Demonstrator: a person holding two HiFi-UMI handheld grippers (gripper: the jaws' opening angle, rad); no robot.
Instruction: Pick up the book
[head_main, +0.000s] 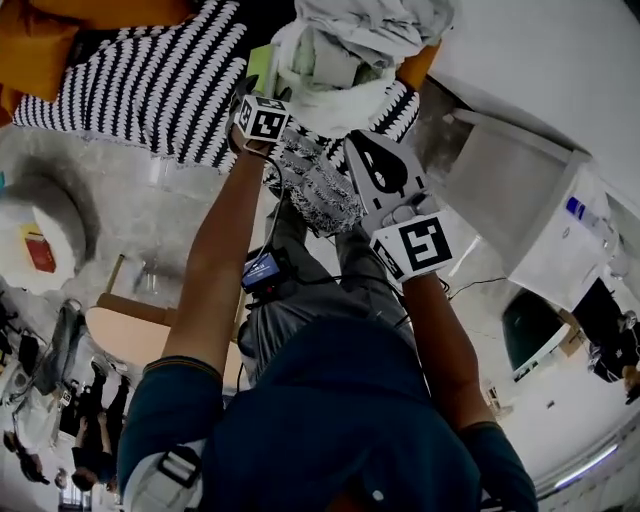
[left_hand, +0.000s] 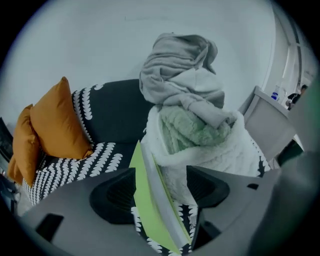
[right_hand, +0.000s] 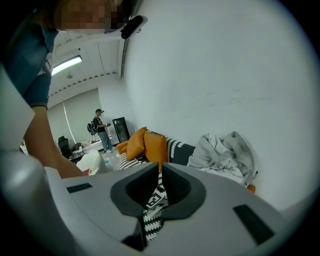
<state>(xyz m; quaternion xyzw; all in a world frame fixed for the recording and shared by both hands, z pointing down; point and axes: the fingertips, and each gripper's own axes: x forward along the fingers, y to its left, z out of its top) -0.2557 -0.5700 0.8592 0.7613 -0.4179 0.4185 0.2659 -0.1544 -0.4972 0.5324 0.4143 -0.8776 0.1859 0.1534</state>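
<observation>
A thin lime-green book (left_hand: 150, 210) stands on its edge on the black-and-white patterned sofa (left_hand: 75, 167), leaning against a white fleece blanket (left_hand: 215, 150). My left gripper (left_hand: 162, 192) is open wide with the book between its jaws; the right pad (left_hand: 210, 187) is clear of it. In the head view the book (head_main: 259, 68) shows just beyond the left gripper (head_main: 255, 95). My right gripper (head_main: 358, 142) hovers beside it over the sofa's front. In its own view the right gripper (right_hand: 160, 172) is shut with nothing in it.
A heap of grey and green clothes (left_hand: 185, 75) tops the blanket. Orange cushions (left_hand: 55, 125) lie at the sofa's other end. A white cabinet (head_main: 520, 210) stands right of the sofa. A person (right_hand: 102, 130) stands far back in the room. A wooden stool (head_main: 130, 320) is near my legs.
</observation>
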